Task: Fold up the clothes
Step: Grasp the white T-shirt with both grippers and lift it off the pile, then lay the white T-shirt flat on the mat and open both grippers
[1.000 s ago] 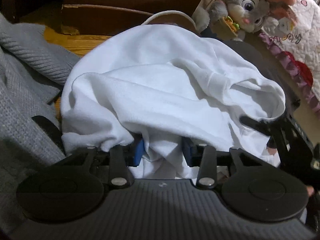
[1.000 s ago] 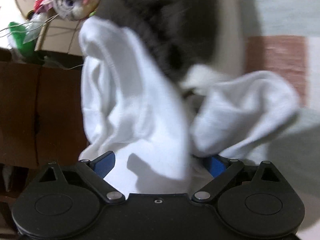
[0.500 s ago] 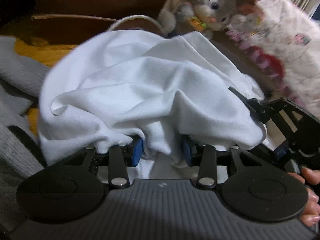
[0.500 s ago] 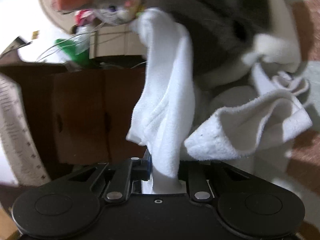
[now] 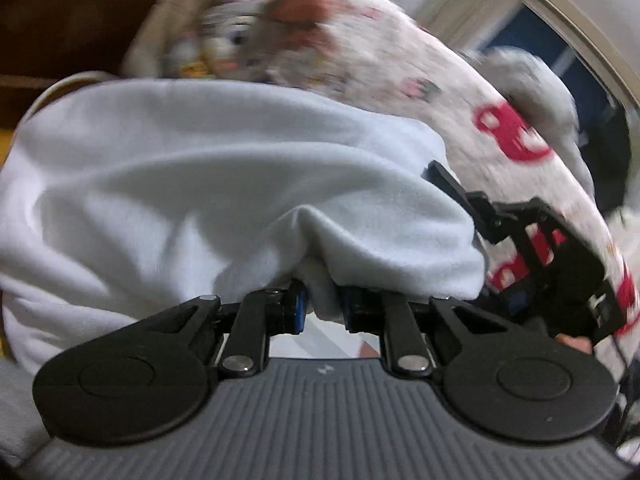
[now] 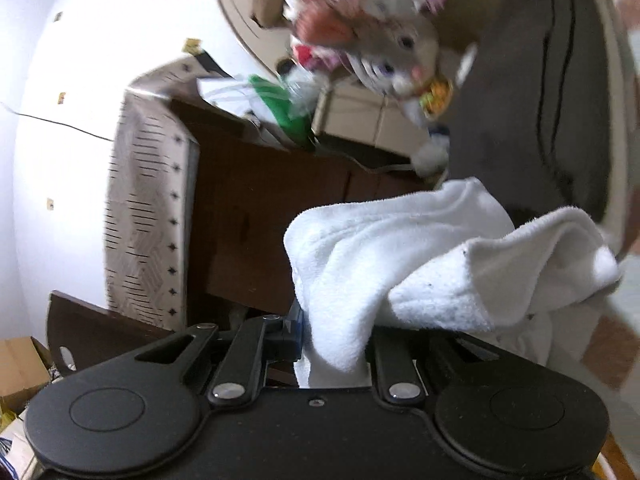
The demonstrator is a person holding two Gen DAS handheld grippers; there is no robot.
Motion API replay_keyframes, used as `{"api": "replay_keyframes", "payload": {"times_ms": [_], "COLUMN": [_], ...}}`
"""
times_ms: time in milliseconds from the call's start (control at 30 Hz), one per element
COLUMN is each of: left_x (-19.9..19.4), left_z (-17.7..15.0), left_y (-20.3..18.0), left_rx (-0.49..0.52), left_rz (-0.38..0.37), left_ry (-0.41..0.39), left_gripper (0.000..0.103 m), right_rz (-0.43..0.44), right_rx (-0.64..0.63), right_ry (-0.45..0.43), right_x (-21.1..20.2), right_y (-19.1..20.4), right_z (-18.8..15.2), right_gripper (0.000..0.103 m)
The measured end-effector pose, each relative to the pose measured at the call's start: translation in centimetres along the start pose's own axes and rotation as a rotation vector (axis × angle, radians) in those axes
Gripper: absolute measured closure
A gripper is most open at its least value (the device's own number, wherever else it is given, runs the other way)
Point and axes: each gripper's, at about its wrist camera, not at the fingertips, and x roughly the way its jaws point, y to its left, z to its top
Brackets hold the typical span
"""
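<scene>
My left gripper (image 5: 322, 308): blue-padded fingers (image 5: 298, 309) drawn together, clamped on a pinched fold of the white garment (image 5: 224, 184), which billows up and away from them and fills the middle of the left wrist view. My right gripper (image 6: 334, 336): fingers likewise closed on the same white garment (image 6: 400, 264), its fleecy bulk draped to the right over the linkage. From the left wrist view I see the right gripper (image 5: 520, 276) just beside the cloth's right edge. Beyond the cloth: a blurred grey plush rabbit (image 6: 400, 52), a red-patterned white quilt (image 5: 460, 92), a dark wooden cabinet (image 6: 264, 216).
</scene>
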Motion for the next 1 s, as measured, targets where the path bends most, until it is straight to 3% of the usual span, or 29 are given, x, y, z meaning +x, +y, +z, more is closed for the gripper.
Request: {"api": "replay_keyframes", "payload": {"times_ms": [233, 433, 700, 833, 867, 900, 933, 1000], "left_x": [3.0, 2.8, 2.0, 5.3, 7.1, 8.6, 9.9, 11.4], "left_z": [-3.5, -6.9, -13.2, -16.9, -17.9, -19.2, -20.6, -23.4], "left_y": [-12.1, -23.7, -36.6, -41.3, -42.0, -42.2, -42.2, -41.2], "left_rx": [0.216, 0.395, 0.573, 0.588, 0.579, 0.576, 0.577, 0.611], "left_rz": [-0.100, -0.211, -0.399, -0.477, -0.454, -0.415, -0.364, -0.274], "left_ry": [0.066, 0.099, 0.181, 0.288, 0.350, 0.399, 0.441, 0.475], "left_gripper": [0.088, 0.089, 0.090, 0.084, 0.079, 0.064, 0.053, 0.046], "right_rz": [-0.057, -0.117, -0.260, -0.331, -0.424, -0.517, -0.610, -0.862], "right_rx": [-0.094, -0.196, -0.263, -0.356, -0.367, -0.377, -0.386, -0.351], "right_ry": [-0.126, -0.237, -0.413, -0.536, -0.588, -0.639, -0.689, -0.735], "right_x": [-11.6, -23.2, -37.8, -44.9, -46.5, -48.2, -49.9, -52.5], "right_y": [5.5, 11.7, 17.9, 19.3, 18.2, 17.1, 16.0, 11.0], "right_z": [-0.1, -1.1, -5.5, -7.5, -7.4, -7.3, -7.2, -6.3], "right_gripper": [0.085, 0.086, 0.086, 0.085, 0.085, 0.079, 0.057, 0.032]}}
